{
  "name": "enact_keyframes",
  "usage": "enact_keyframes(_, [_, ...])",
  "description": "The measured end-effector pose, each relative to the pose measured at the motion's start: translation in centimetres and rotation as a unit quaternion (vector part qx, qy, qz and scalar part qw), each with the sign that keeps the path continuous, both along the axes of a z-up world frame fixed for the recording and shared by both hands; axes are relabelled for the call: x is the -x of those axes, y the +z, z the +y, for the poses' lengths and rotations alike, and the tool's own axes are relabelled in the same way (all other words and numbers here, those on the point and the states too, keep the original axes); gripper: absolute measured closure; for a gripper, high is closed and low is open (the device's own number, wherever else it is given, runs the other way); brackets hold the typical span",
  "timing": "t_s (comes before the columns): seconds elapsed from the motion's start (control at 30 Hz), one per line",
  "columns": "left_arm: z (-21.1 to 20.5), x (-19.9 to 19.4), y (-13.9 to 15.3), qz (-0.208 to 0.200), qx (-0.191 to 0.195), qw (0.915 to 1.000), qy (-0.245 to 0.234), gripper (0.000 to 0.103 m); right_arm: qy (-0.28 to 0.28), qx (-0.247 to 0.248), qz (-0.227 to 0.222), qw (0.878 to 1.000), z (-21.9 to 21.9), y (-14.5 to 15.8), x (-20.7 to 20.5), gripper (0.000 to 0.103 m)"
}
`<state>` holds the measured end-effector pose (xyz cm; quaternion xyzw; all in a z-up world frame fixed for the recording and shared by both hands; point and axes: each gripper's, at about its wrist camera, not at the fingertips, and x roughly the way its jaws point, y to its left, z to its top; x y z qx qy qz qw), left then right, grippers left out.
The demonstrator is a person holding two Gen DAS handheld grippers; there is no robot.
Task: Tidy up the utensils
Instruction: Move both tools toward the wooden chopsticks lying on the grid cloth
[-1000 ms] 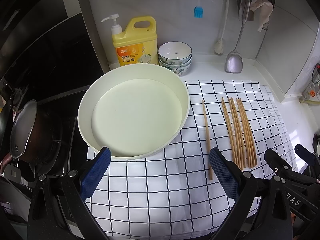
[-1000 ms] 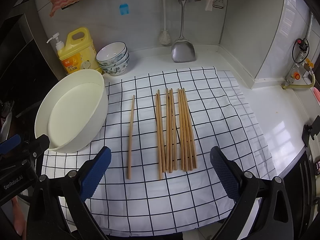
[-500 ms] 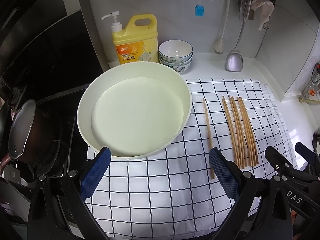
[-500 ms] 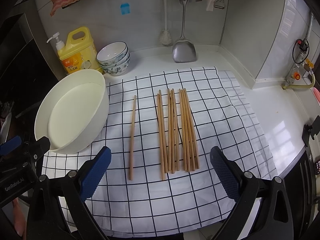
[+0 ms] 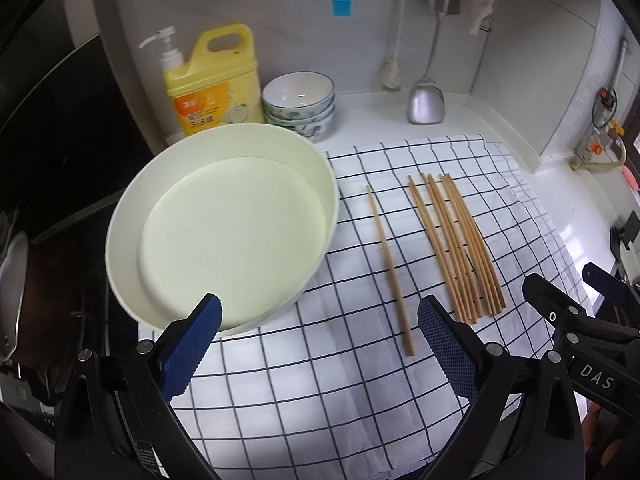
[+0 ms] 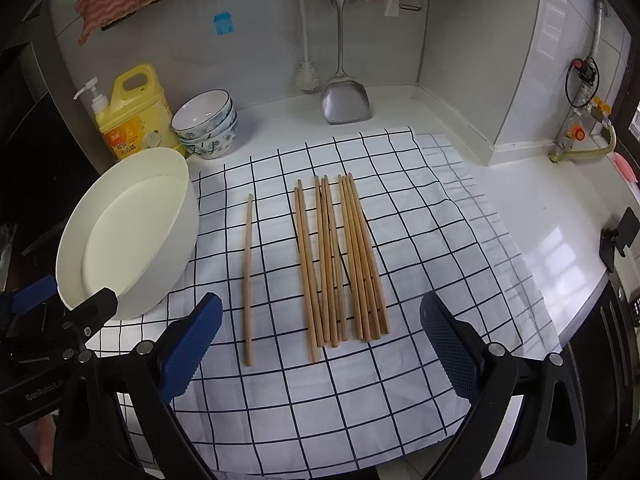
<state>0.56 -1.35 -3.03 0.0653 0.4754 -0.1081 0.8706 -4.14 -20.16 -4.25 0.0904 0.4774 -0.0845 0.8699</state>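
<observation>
Several wooden chopsticks [image 6: 344,256] lie side by side on a white checked cloth [image 6: 328,392]. One single chopstick [image 6: 248,280] lies apart to their left. They also show in the left wrist view [image 5: 456,244], with the single chopstick [image 5: 390,268] between them and a large white round basin [image 5: 320,184]. The basin [image 6: 176,240] is empty and sits on the cloth's left edge. My left gripper [image 5: 320,348] is open above the cloth near the basin's front. My right gripper [image 6: 320,344] is open above the near ends of the chopsticks. Both are empty.
A yellow dish-soap bottle [image 5: 212,84] and stacked bowls [image 5: 300,100] stand at the back. A metal spatula [image 6: 344,96] and a brush [image 6: 306,72] hang on the wall. A dark pan [image 5: 12,280] and stove are at the left. The counter edge is at the right.
The left gripper has swung right, so the basin and chopsticks sit further left in its view. The right gripper has moved slightly back. Nothing on the cloth moved.
</observation>
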Motion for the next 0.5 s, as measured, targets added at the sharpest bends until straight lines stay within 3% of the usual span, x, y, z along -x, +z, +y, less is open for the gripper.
enact_keyframes(0.2, [-2.1,0.4,-1.2,0.0,0.012,0.9999,0.008,0.006,0.002,0.004,-0.003,1.0,-3.3,-1.8,1.5,0.008])
enact_keyframes(0.4, [-4.3,0.2,-3.6,0.014,0.009,0.998,0.061,0.006,0.043,-0.01,-0.017,0.999,-7.4,-3.7,1.9,0.009])
enact_keyframes(0.5, [-5.0,0.4,-4.6,-0.005,-0.001,0.996,0.089,0.006,0.067,-0.003,-0.019,0.998,-8.9,-5.1,1.5,0.009])
